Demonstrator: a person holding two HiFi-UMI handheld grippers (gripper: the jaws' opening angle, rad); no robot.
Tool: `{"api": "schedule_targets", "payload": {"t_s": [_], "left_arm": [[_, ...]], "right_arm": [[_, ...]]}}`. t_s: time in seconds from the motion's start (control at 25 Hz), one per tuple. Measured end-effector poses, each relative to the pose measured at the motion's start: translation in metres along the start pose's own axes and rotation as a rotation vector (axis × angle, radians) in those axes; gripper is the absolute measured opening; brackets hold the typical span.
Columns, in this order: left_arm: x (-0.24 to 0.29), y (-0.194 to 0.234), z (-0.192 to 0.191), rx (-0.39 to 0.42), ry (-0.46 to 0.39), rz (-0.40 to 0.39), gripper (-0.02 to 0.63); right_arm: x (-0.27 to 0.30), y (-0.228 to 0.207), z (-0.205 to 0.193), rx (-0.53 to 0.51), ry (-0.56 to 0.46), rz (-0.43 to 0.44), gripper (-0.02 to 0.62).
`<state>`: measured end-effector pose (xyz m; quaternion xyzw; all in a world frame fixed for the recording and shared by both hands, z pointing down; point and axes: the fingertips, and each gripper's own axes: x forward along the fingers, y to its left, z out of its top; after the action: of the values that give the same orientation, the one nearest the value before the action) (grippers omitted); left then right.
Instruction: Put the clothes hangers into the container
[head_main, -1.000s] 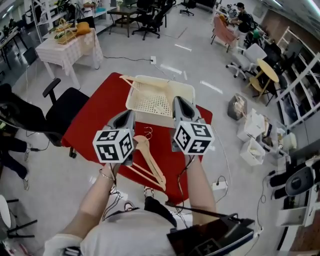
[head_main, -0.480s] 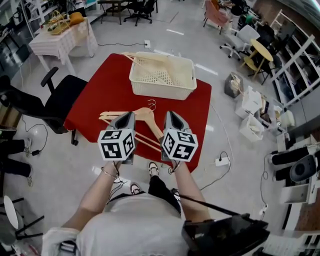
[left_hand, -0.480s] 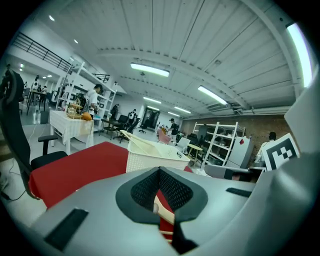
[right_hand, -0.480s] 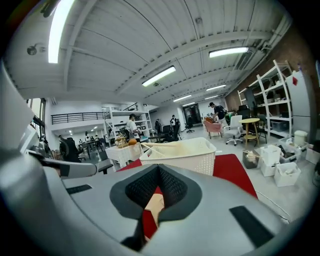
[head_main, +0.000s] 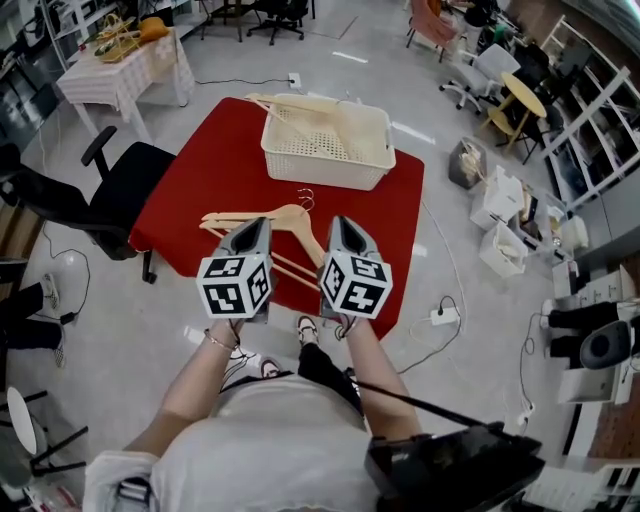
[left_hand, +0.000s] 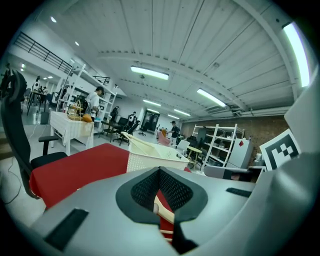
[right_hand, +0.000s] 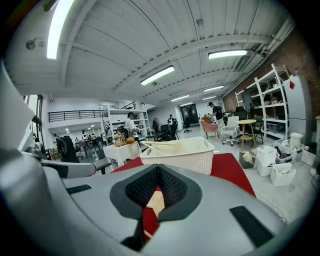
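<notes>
Wooden clothes hangers lie on the red table, hooks towards the cream basket at the far edge. Another hanger rests in the basket, poking over its left rim. My left gripper and right gripper hover side by side over the near part of the hangers, both shut with nothing between the jaws. In the left gripper view the jaws meet, with a hanger below and the basket ahead. The right gripper view shows its gripper shut too, hanger wood beneath, basket beyond.
A black office chair stands at the table's left side. A cloth-covered table is at the far left. Boxes and a power strip lie on the floor to the right.
Both grippers have drawn back from the basket towards me and come down over the hangers. In the last half second they have barely moved.
</notes>
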<state>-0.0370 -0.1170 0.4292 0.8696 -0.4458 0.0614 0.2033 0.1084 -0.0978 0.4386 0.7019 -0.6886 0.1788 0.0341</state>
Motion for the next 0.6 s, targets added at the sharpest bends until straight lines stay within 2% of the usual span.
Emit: {"api": "schedule_targets", "payload": {"t_s": [0.32, 0.6], "left_arm": [[0.008, 0.017, -0.007, -0.047, 0.022, 0.046, -0.002], [0.026, 0.036, -0.033, -0.09, 0.09, 0.091, -0.002]], "right_arm": [[0.022, -0.001, -0.021, 0.008, 0.114, 0.037, 0.017], [0.049, -0.002, -0.062, -0.026, 0.248, 0.103, 0.02]]}}
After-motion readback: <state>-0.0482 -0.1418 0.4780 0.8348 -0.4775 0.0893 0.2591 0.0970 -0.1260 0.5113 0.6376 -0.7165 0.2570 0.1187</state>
